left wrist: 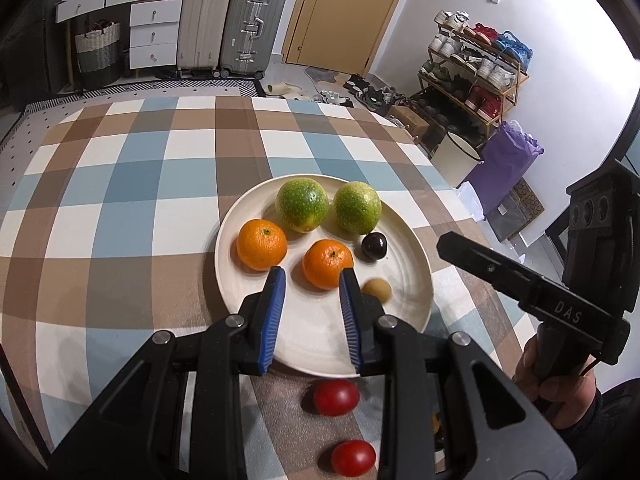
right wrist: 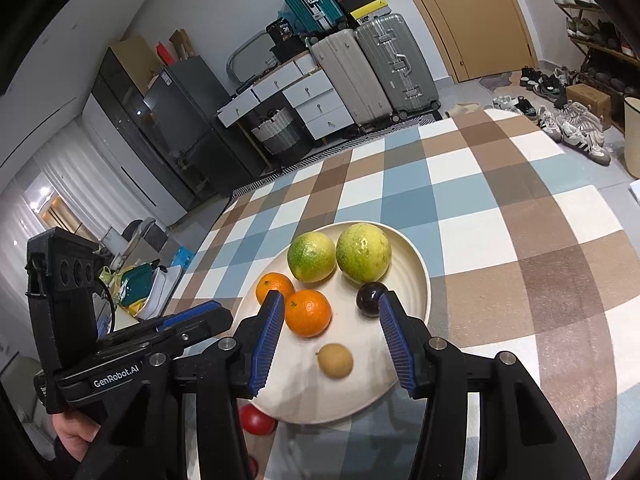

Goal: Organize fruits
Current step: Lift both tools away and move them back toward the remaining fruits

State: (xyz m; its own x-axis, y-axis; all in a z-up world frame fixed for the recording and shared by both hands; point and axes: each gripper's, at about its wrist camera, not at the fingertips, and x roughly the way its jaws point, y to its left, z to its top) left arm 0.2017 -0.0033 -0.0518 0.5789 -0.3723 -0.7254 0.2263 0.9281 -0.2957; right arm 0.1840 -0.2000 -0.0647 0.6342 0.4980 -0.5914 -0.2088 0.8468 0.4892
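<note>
While both grippers hang empty over plate (left wrist: 416, 280), jaws apart: left gripper (left wrist: 313, 280) above near orange (left wrist: 327, 263), right gripper (right wrist: 332, 308) above tan fruit (right wrist: 335, 360). On plate: two oranges, two green fruits (left wrist: 302, 206), dark cherry (left wrist: 374, 245). Off plate, on checked cloth (left wrist: 120, 200) at near rim: two tomatoes (left wrist: 335, 397). Probably next: tomatoes. Pull left gripper back, lower straight over nearer tomato, squeeze gently, avoid rolling it, clear rim before release.
</note>
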